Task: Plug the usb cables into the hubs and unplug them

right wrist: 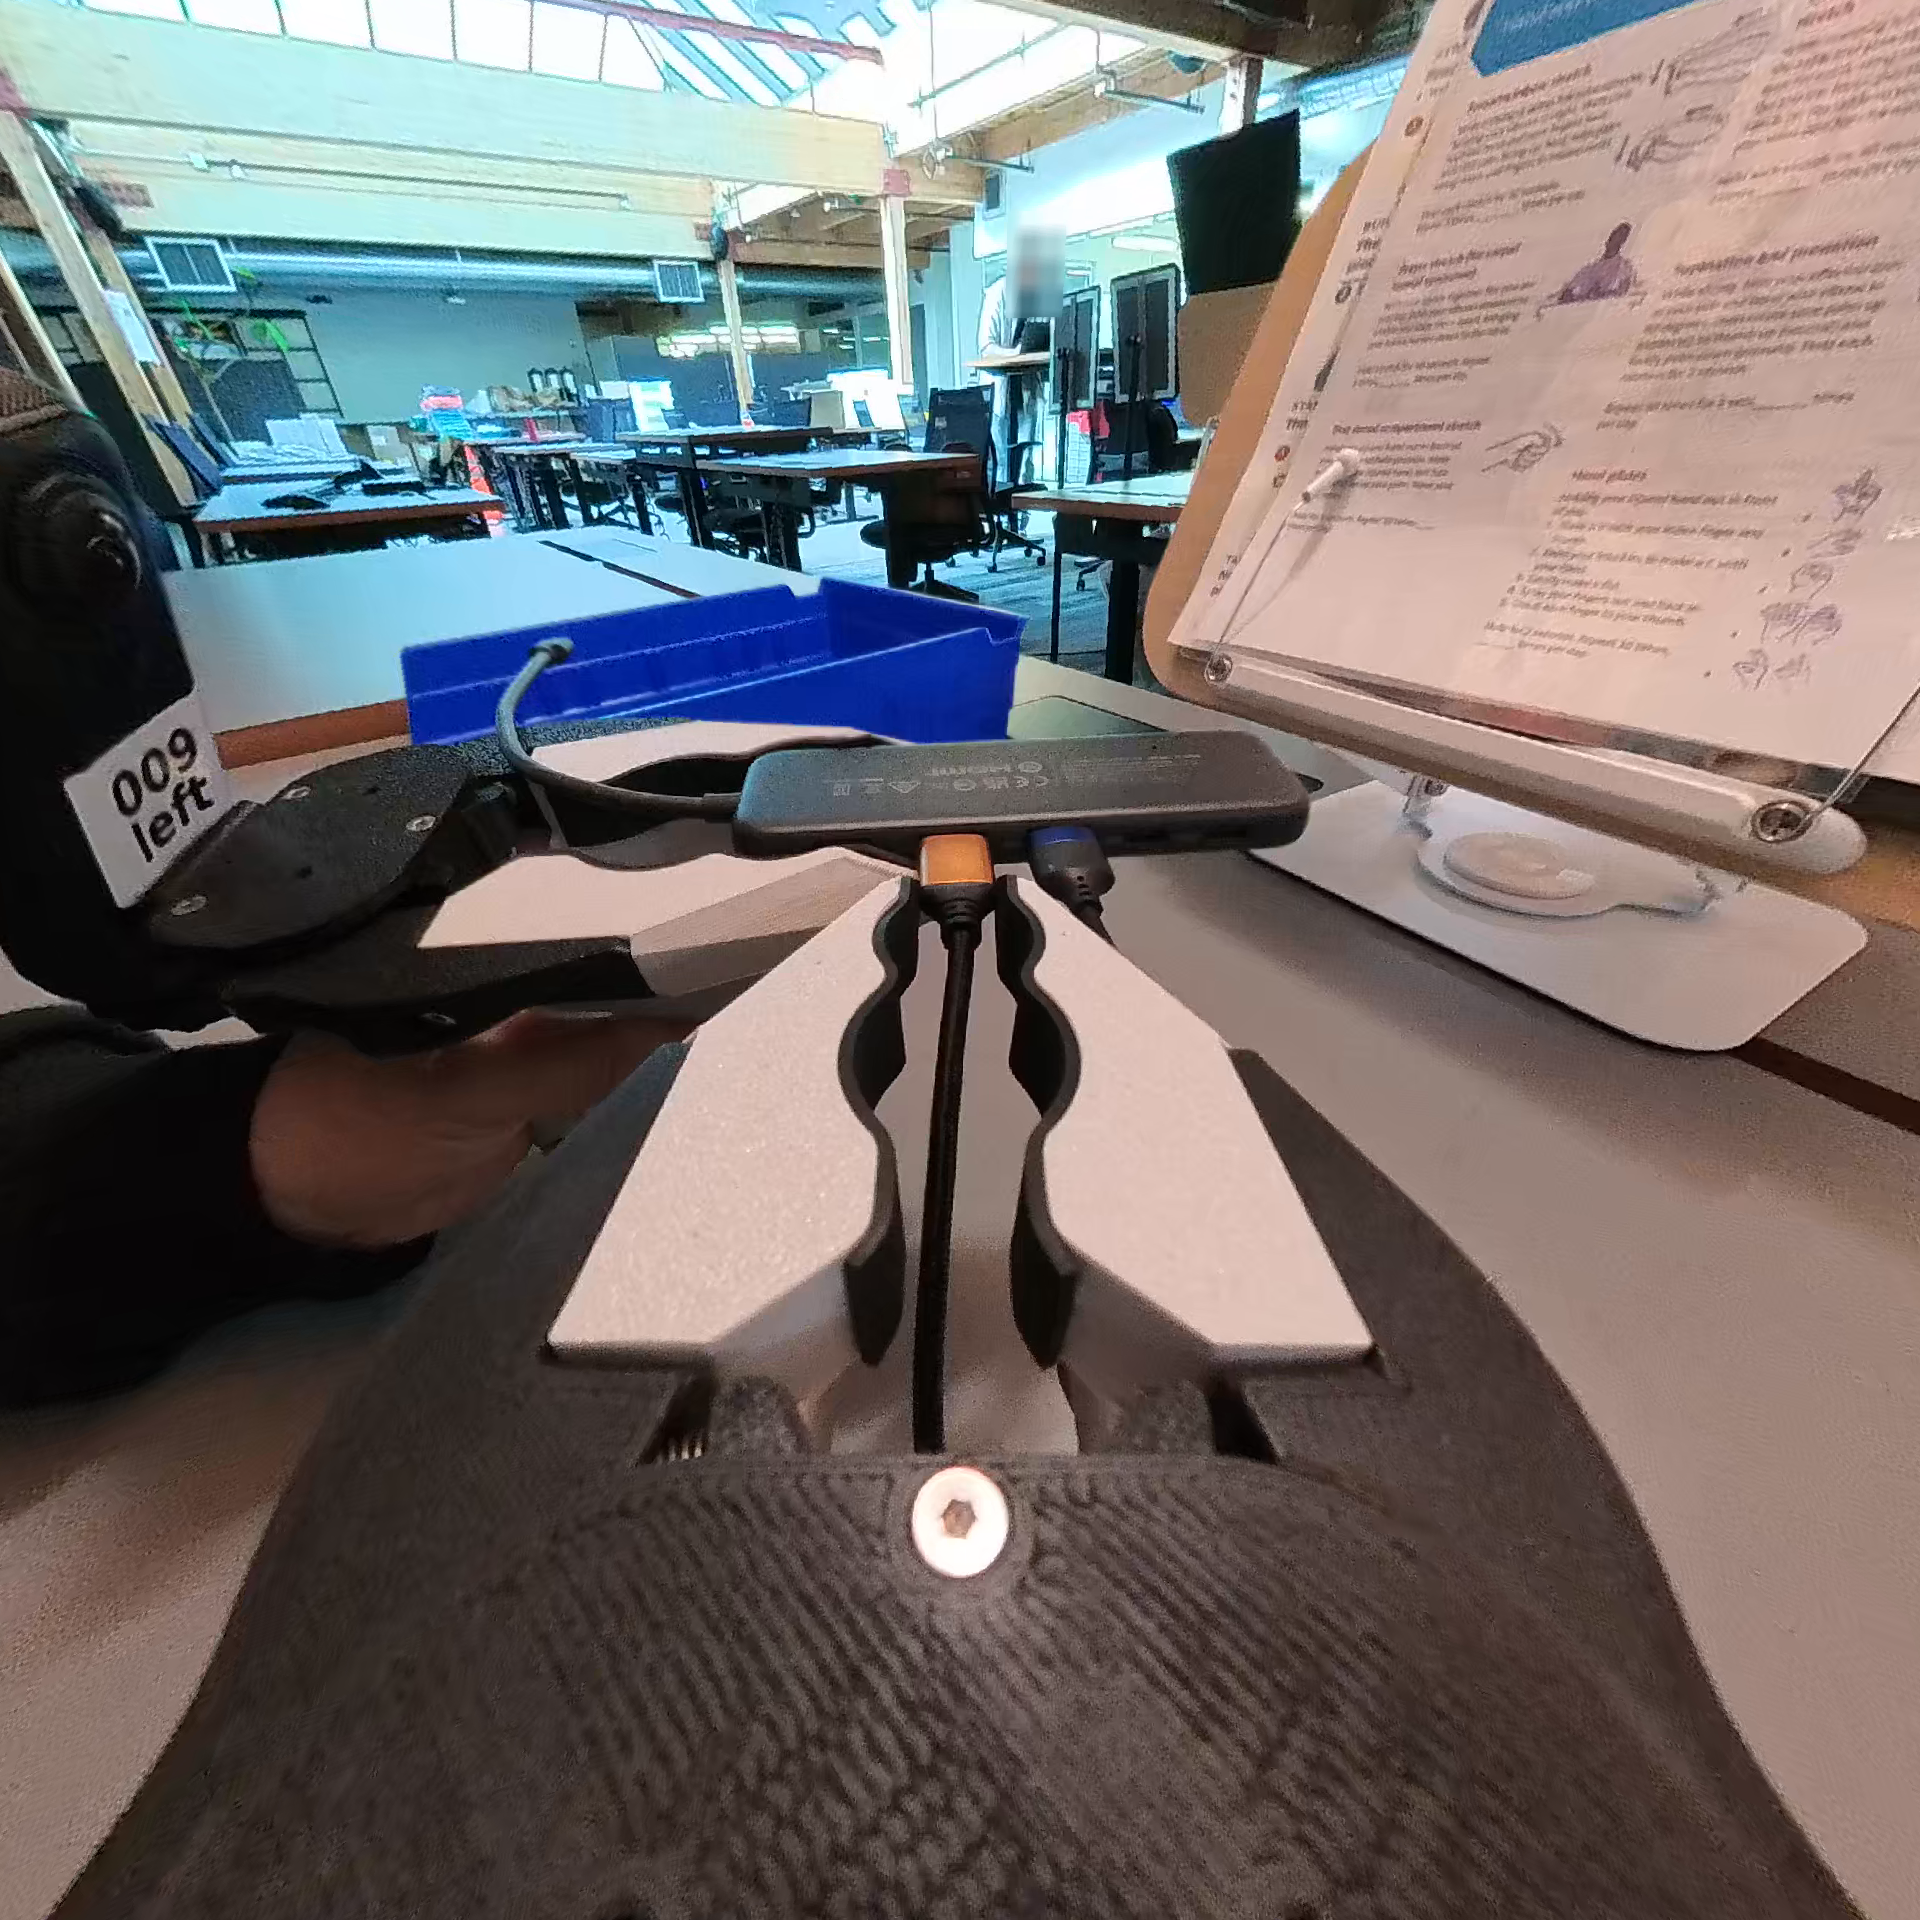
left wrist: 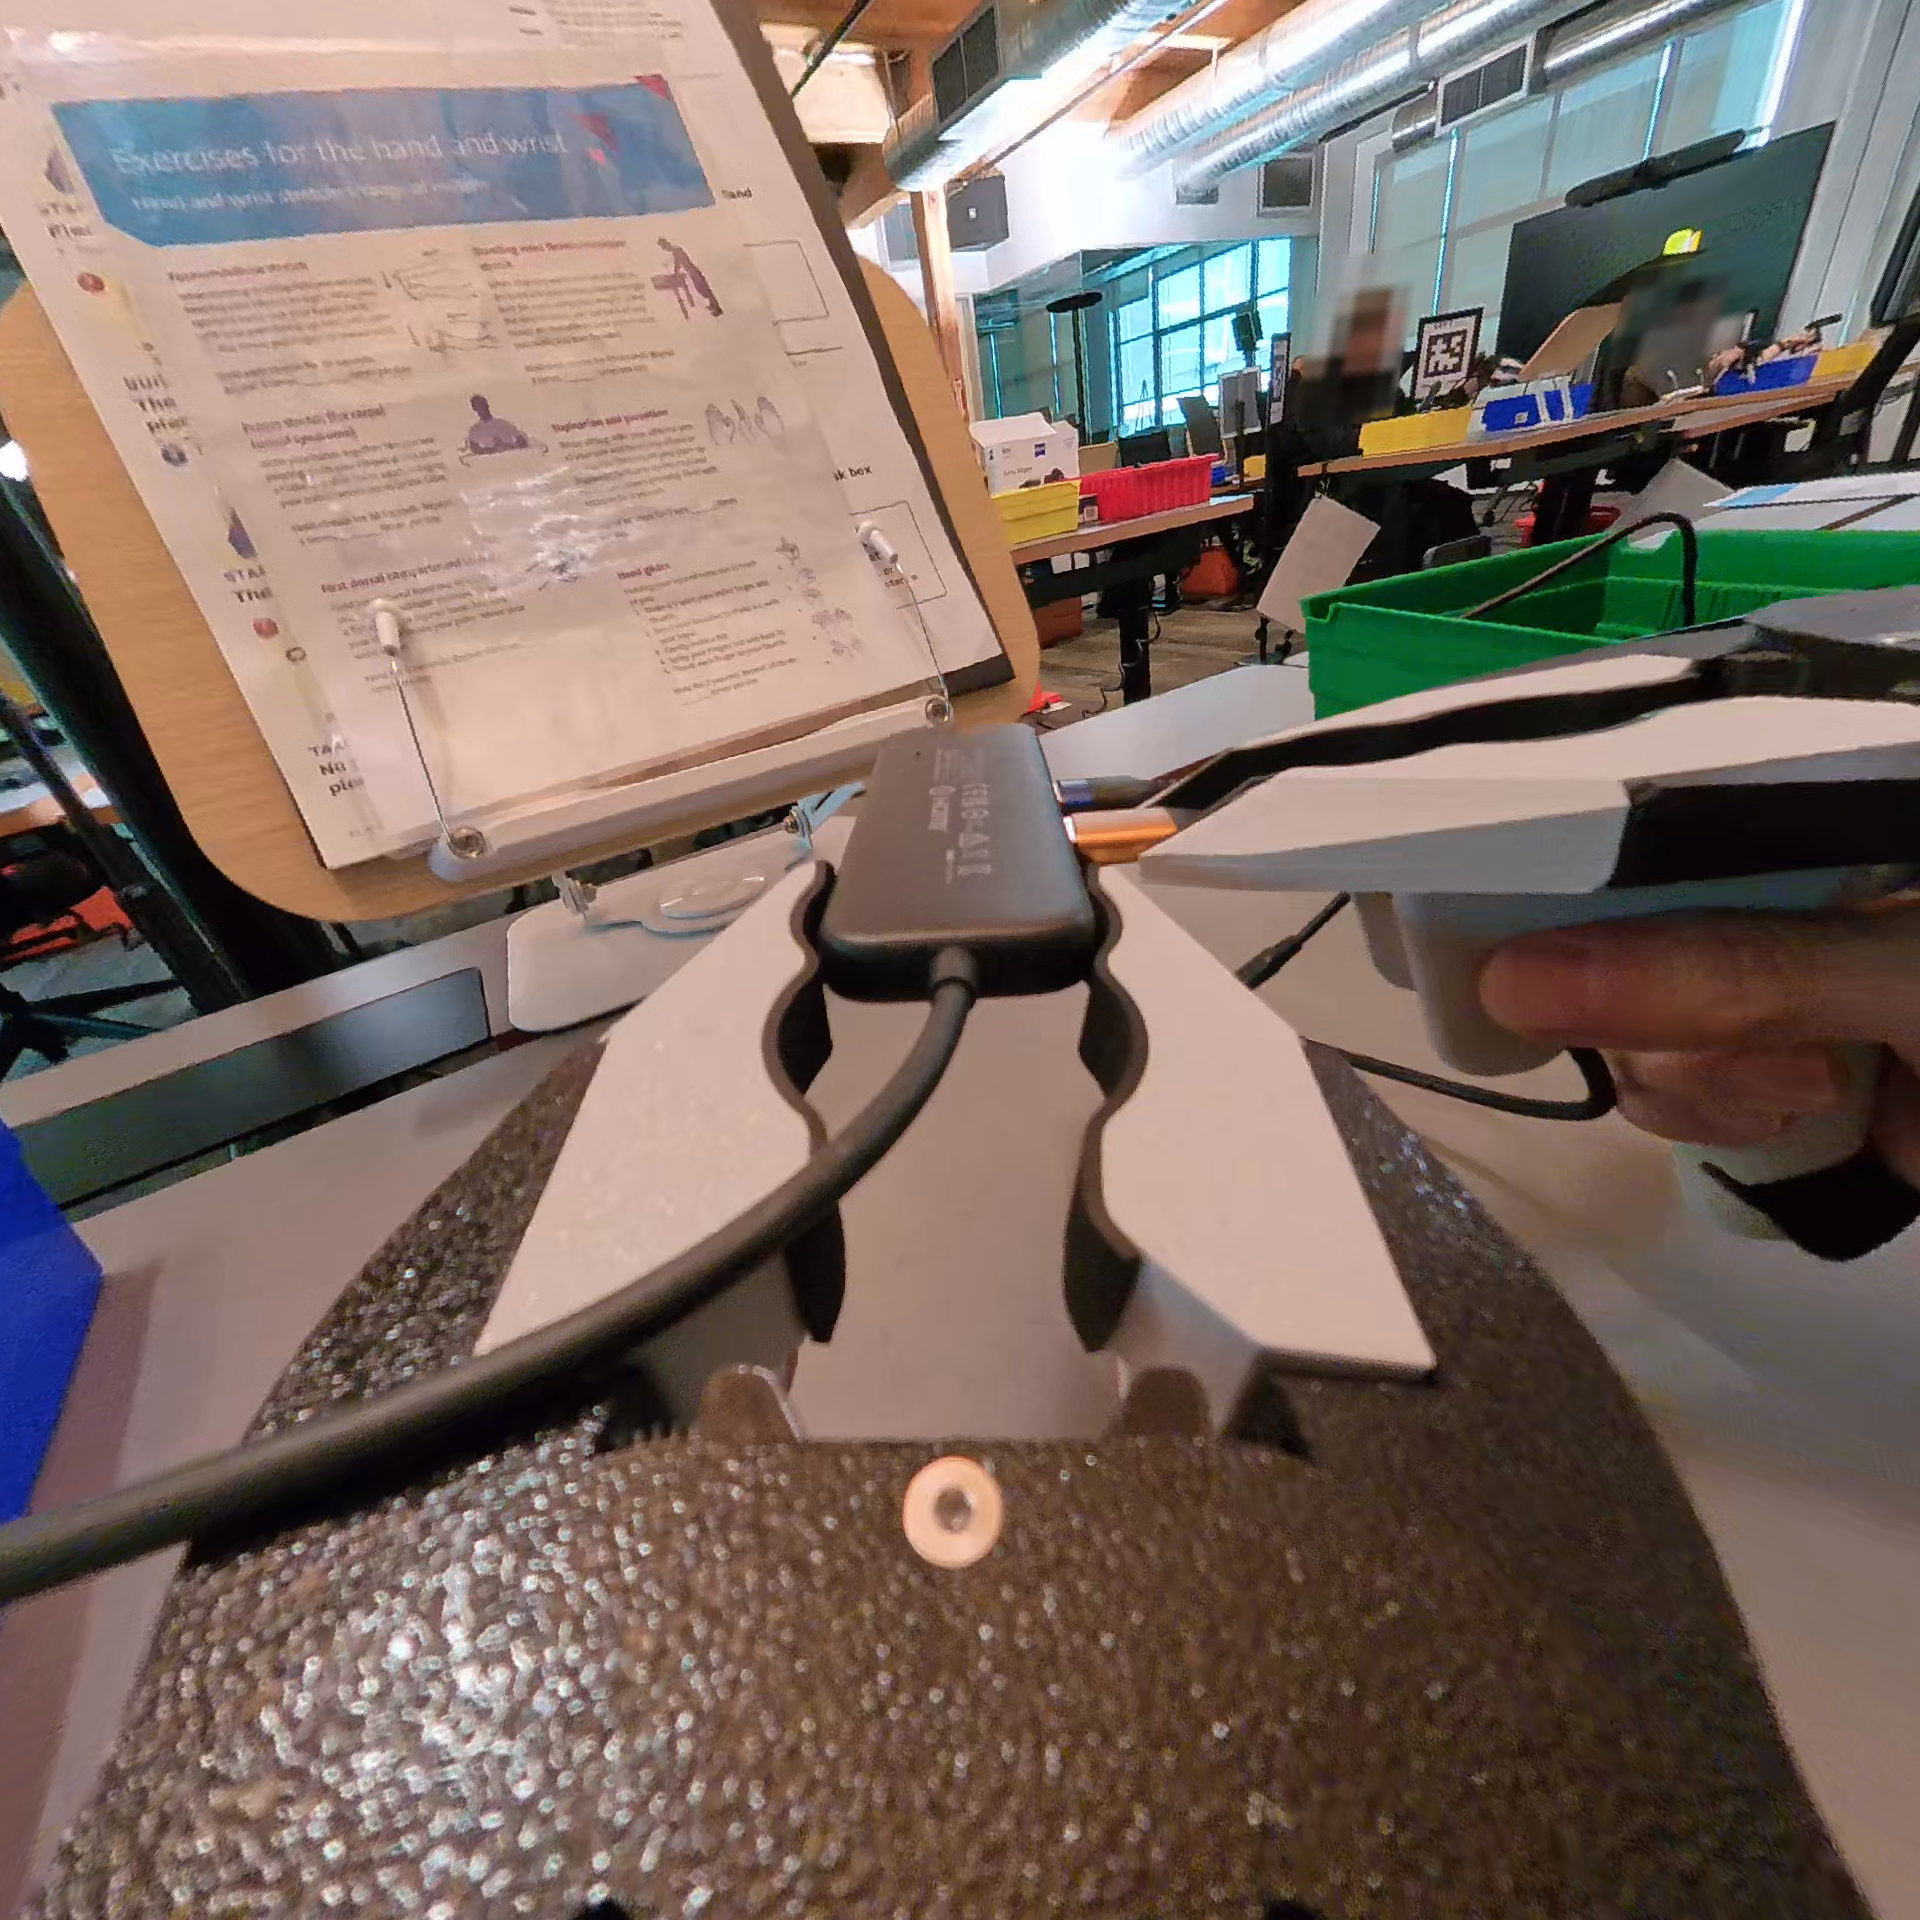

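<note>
A black USB hub (left wrist: 966,831) is held above the grey table, clamped at its cable end between the fingers of my left gripper (left wrist: 958,914). Its short black cable (left wrist: 623,1351) trails off to the left. In the right wrist view the hub (right wrist: 1023,784) lies crosswise, with an orange plug (right wrist: 954,862) and a blue plug (right wrist: 1065,857) in its side ports. My right gripper (right wrist: 956,899) is shut on the orange plug, whose black cord runs back between the fingers. In the left wrist view the right gripper (left wrist: 1158,821) comes in from the right onto the orange plug (left wrist: 1117,836).
A document stand (left wrist: 520,468) with printed sheets stands just behind the hub, on a white base (right wrist: 1558,935). A green bin (left wrist: 1558,623) is at the back right, and a blue bin (right wrist: 717,665) is beyond the left gripper (right wrist: 717,831). Hands hold both grippers.
</note>
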`<state>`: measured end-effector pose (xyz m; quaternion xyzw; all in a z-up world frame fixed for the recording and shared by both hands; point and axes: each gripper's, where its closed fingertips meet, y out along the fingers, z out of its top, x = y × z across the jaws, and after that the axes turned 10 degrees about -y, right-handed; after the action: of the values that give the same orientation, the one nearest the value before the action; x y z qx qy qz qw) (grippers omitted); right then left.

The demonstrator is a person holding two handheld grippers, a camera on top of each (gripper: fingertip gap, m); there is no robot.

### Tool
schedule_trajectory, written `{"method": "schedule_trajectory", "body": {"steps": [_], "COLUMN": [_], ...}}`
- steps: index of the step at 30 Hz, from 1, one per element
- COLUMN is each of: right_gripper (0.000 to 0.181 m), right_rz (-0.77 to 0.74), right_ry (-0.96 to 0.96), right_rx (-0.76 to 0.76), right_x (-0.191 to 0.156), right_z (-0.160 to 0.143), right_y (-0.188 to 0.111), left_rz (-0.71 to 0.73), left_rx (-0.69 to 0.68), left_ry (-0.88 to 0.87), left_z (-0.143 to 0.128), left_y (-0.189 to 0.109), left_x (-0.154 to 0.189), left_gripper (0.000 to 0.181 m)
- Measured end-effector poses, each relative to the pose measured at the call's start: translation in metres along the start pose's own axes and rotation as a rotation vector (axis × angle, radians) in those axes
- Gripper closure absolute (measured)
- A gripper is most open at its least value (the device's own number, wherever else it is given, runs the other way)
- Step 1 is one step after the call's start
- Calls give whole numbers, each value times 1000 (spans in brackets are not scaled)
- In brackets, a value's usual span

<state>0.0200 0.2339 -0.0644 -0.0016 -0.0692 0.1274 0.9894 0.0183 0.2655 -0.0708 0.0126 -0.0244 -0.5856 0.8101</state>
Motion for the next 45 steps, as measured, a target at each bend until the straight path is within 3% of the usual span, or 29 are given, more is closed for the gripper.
{"method": "schedule_trajectory", "body": {"steps": [11, 12, 14, 16, 19, 25, 31, 34, 39, 45], "right_gripper": [167, 167, 167, 167, 167, 168, 167, 167, 167, 167], "right_rz": [20, 24, -31, -5, 61, 29, -259, -475, -663, -628], "right_ry": [31, 27, 34, 57, -35, 38, -169, -307, -311, -204], "right_rx": [-30, -39, -23, 74, 176, 505, 439, 291, 133, -174], "right_x": [0, 0, 17, 21, 7, 25, 71, 114, 173, 195], "right_z": [17, 17, 19, 33, 62, 148, 191, 186, 136, 46], "right_y": [-12, -15, -28, -36, -47, -124, -198, -226, -246, -231], "left_rz": [10, 32, 197, 207, 173, 150, 127, 111, 79, 67], "left_rx": [44, 49, 104, 130, 106, 81, 59, 51, 38, 20], "left_ry": [37, 33, -79, -181, -111, -5, -47, -56, -52, -52], "left_z": [21, 23, 38, 48, 36, 28, 24, 22, 19, 14], "left_y": [-1, -2, -11, -23, -22, -17, -18, -17, -15, -13], "left_x": [11, 8, -39, -72, -59, -42, -47, -44, -36, -34], "left_gripper": [136, 136, 137, 137, 137, 137, 137, 137, 137, 136]}}
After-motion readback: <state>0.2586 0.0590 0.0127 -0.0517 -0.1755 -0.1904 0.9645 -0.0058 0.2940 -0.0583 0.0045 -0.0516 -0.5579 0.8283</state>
